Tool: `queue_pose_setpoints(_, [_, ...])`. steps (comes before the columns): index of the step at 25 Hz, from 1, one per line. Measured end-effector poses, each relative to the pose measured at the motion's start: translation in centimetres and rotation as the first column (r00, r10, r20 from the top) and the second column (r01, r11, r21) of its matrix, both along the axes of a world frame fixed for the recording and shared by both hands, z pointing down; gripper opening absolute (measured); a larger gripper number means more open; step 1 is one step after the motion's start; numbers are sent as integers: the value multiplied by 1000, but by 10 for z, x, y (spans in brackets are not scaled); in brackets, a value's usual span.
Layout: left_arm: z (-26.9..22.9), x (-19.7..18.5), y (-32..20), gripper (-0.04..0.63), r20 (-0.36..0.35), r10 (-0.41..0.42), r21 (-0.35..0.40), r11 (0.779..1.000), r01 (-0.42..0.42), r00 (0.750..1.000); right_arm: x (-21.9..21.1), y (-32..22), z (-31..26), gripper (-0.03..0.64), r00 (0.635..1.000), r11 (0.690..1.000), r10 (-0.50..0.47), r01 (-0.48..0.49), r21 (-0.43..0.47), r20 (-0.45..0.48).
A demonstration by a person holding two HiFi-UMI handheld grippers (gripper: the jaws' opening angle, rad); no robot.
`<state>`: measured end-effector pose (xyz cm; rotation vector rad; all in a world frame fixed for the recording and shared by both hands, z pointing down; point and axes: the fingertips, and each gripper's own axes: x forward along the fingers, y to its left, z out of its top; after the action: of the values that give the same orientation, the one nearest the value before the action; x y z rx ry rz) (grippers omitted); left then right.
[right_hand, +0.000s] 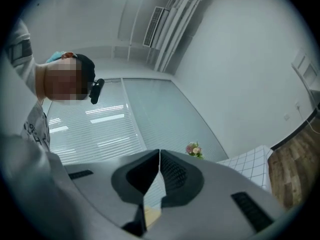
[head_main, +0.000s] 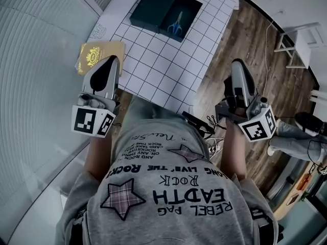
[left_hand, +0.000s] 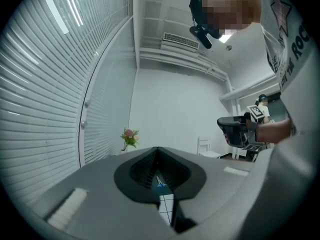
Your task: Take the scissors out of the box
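Grey shirt [head_main: 168, 198] is filling the bottom, left gripper [head_main: 113, 60] and right gripper [head_main: 236, 63] are hovering with jaws together and empty, scissors [head_main: 176, 23] are sitting in the open box [head_main: 153, 6] at the table's [head_main: 168, 70] far edge.

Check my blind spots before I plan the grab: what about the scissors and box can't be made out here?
- scissors: too small in the head view; blades open or closed unclear.
- box: outside the right gripper view; mostly behind the left gripper's shut tongs in its view.
- gold booklet: head view, print too small; corner hidden by the left gripper.
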<state>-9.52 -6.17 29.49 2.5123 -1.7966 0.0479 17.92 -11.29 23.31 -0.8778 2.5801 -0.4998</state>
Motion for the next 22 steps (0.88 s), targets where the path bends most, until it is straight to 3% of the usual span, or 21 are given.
queue_pose_setpoints(11, [-2,-7,-51,2,-17,141,4,990,-141,990,-4,-14,-12,15,986,986,163,-163,27,-14])
queue_pose_setpoints(22, [1,-30,-88,2,-21,219,-3,976,-219,976,-35,-32,-9,15,977,978,210,-210,12,-23])
